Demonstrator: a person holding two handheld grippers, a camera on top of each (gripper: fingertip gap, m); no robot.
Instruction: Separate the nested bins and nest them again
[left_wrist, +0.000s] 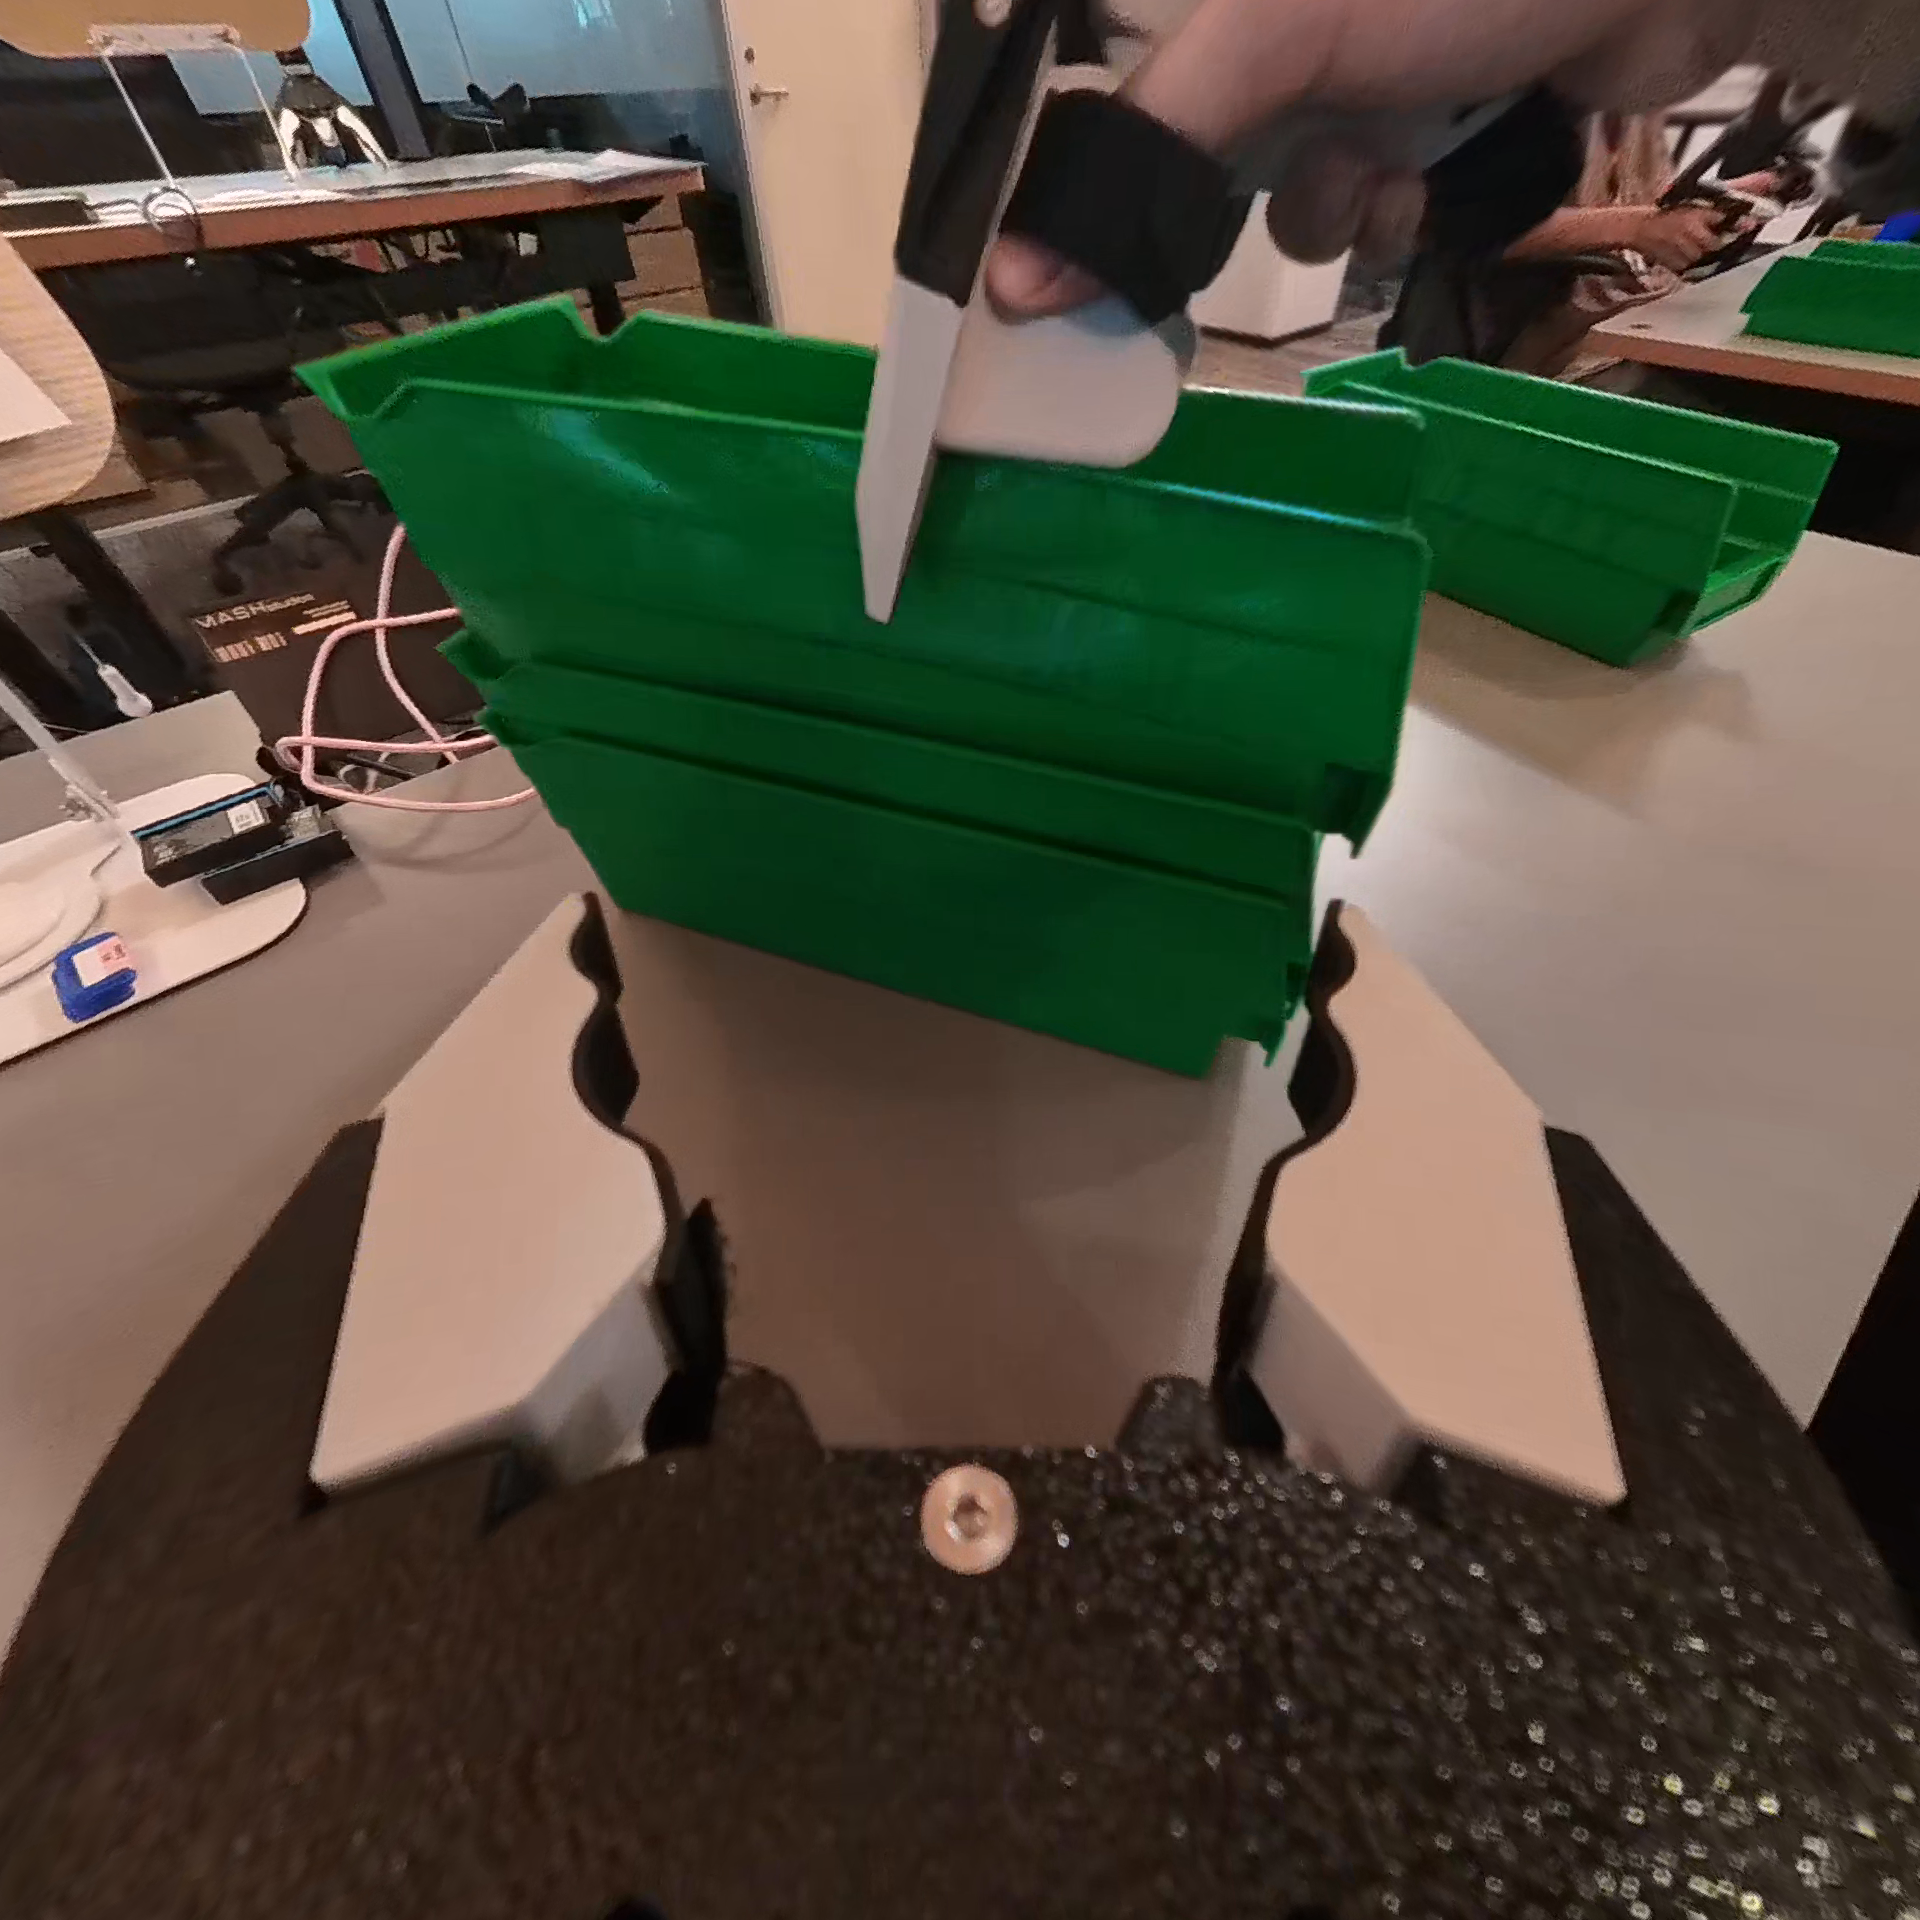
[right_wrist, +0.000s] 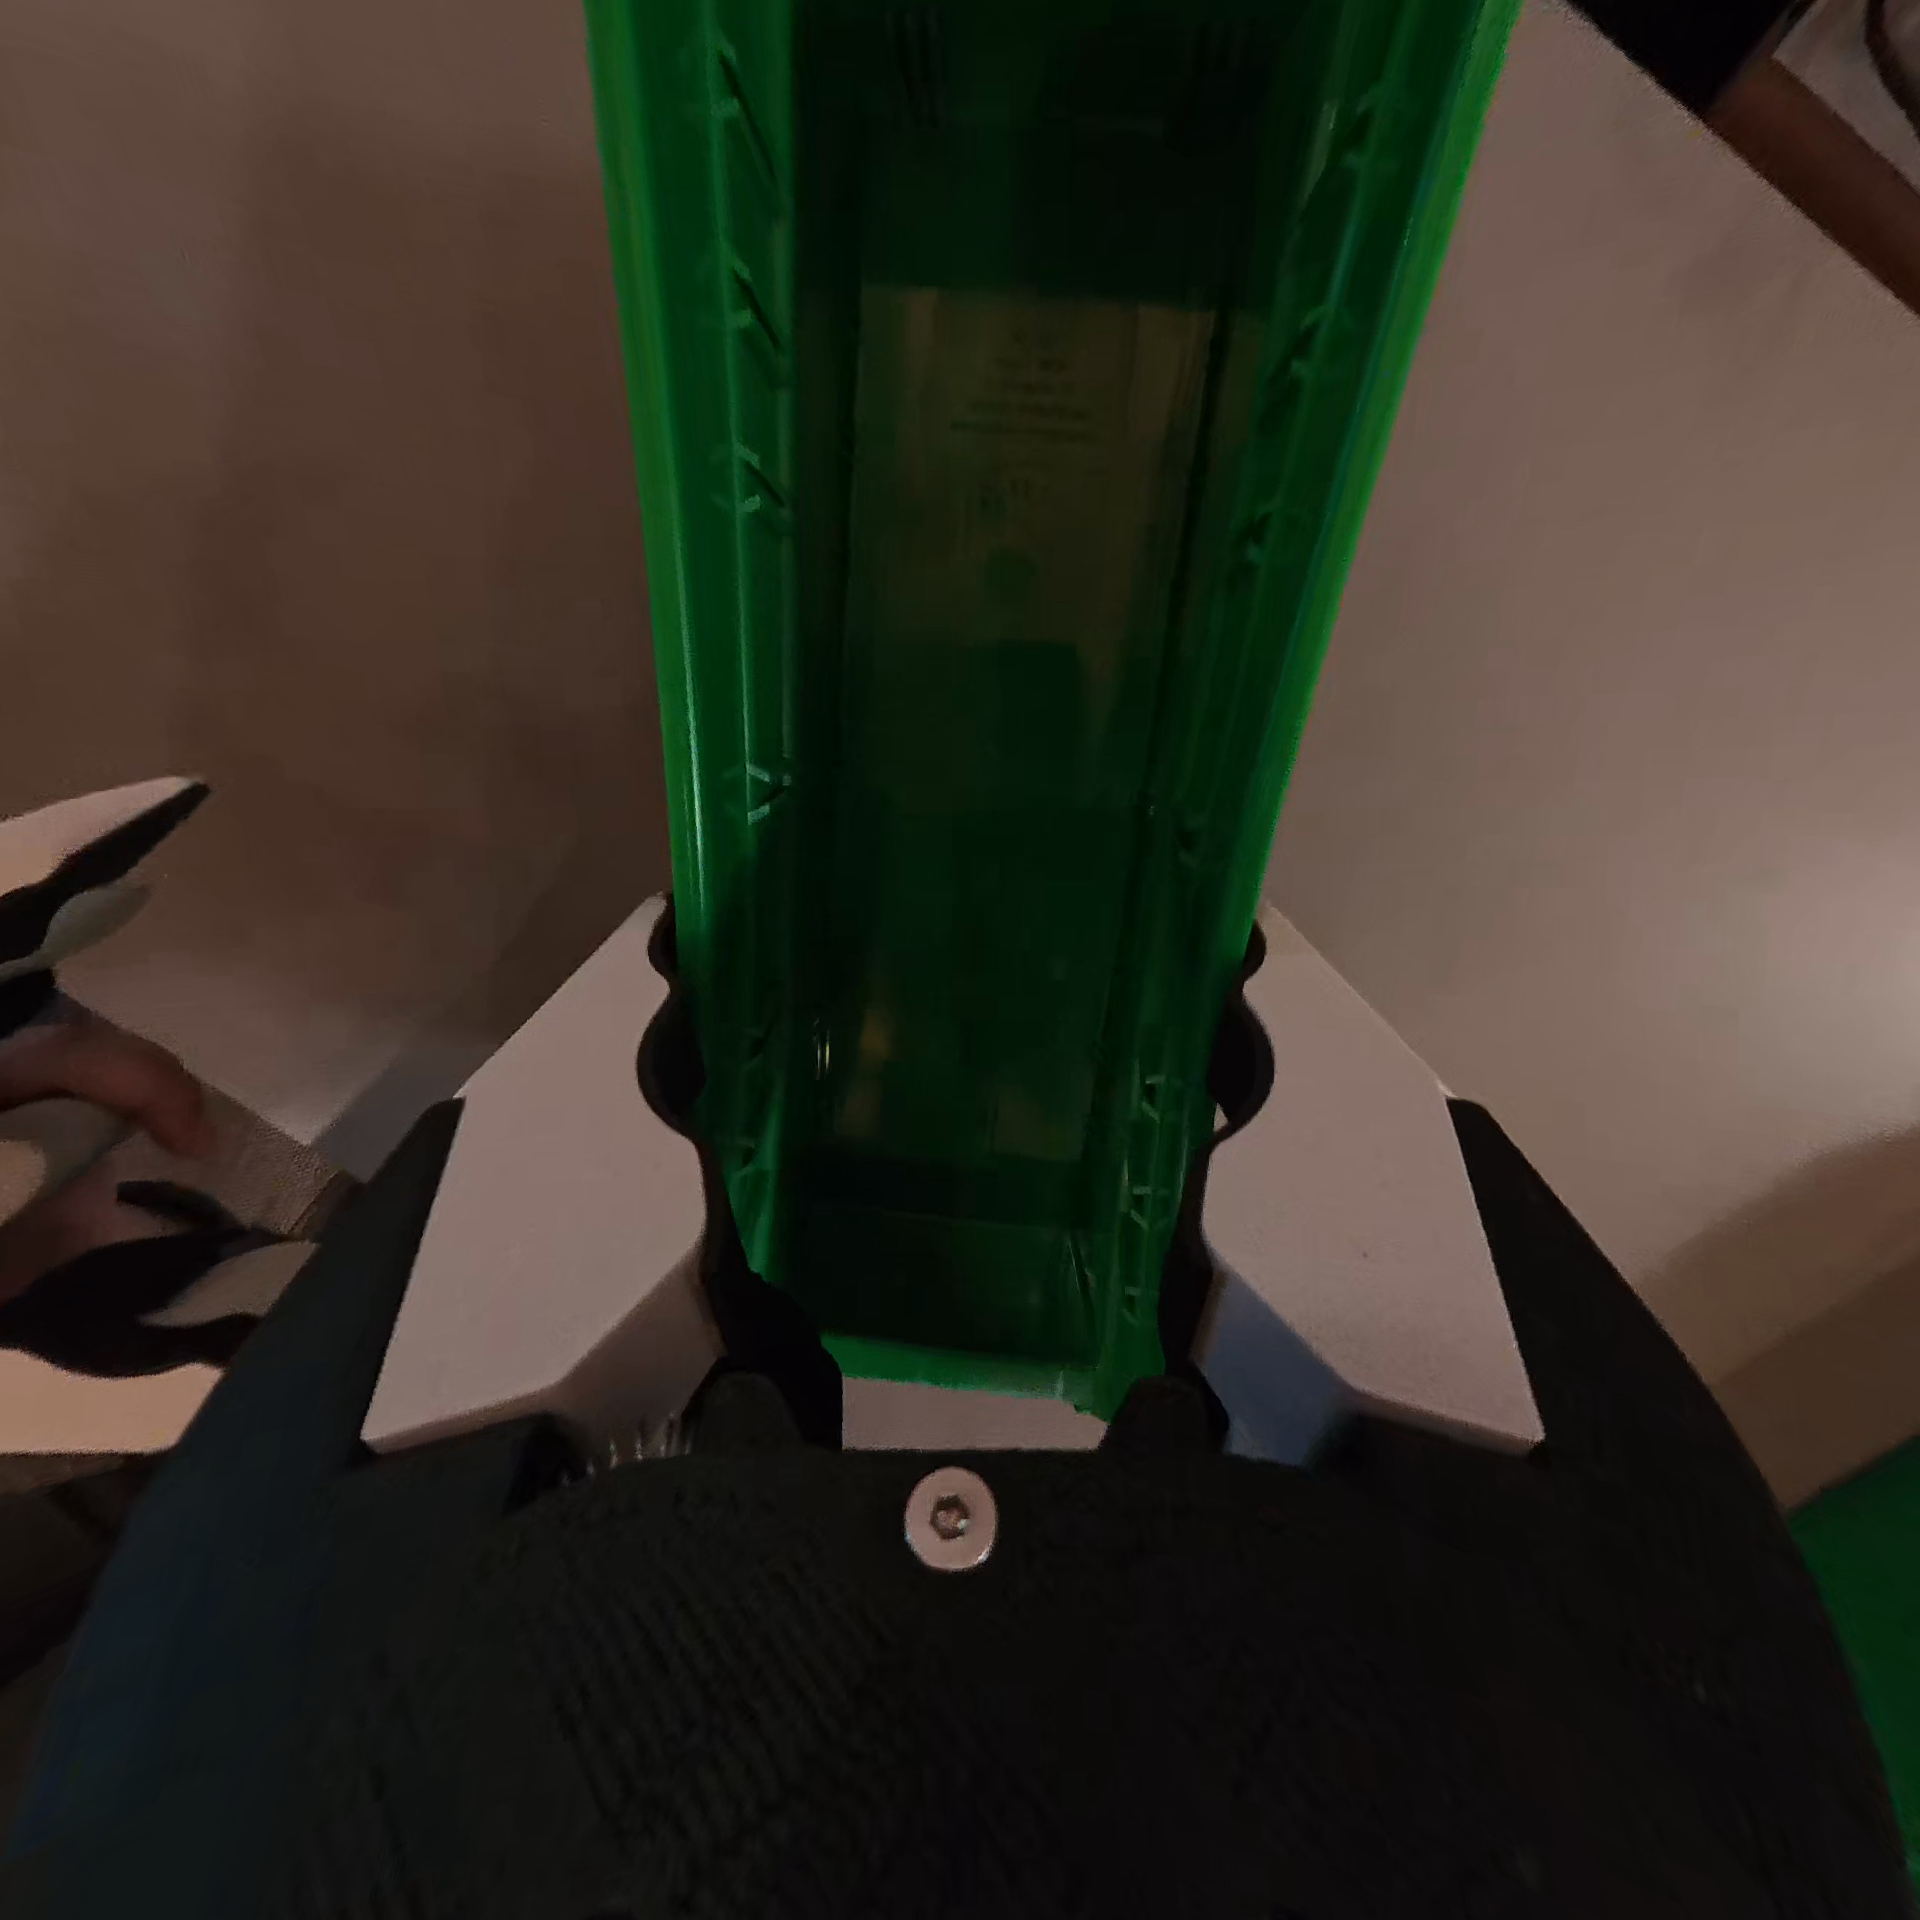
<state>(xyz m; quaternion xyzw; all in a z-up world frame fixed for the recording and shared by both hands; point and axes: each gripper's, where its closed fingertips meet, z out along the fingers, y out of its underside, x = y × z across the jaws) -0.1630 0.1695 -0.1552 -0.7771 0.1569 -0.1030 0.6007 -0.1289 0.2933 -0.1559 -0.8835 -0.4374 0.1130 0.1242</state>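
A stack of nested green bins (left_wrist: 883, 883) stands on the grey table (left_wrist: 1610, 935) just ahead of my left gripper (left_wrist: 966, 935). That gripper is open and empty, its fingertips level with the stack's near side. My right gripper (left_wrist: 987, 520) comes down from above, held by a hand, and is shut across the top green bin (left_wrist: 1091, 582). That bin sits raised and tilted over the lower bins. In the right wrist view the gripper (right_wrist: 956, 935) clamps both side walls of the bin (right_wrist: 1018, 520), looking along its inside. The left gripper (right_wrist: 83, 883) shows blurred at the left edge.
A second nested set of green bins (left_wrist: 1558, 499) lies at the back right, and more green bins (left_wrist: 1829, 291) are on a farther table. A white pad with black devices (left_wrist: 239, 842), a blue item (left_wrist: 94, 971) and a pink cable (left_wrist: 364, 727) are at the left. The table edge (left_wrist: 1849, 1340) runs along the right.
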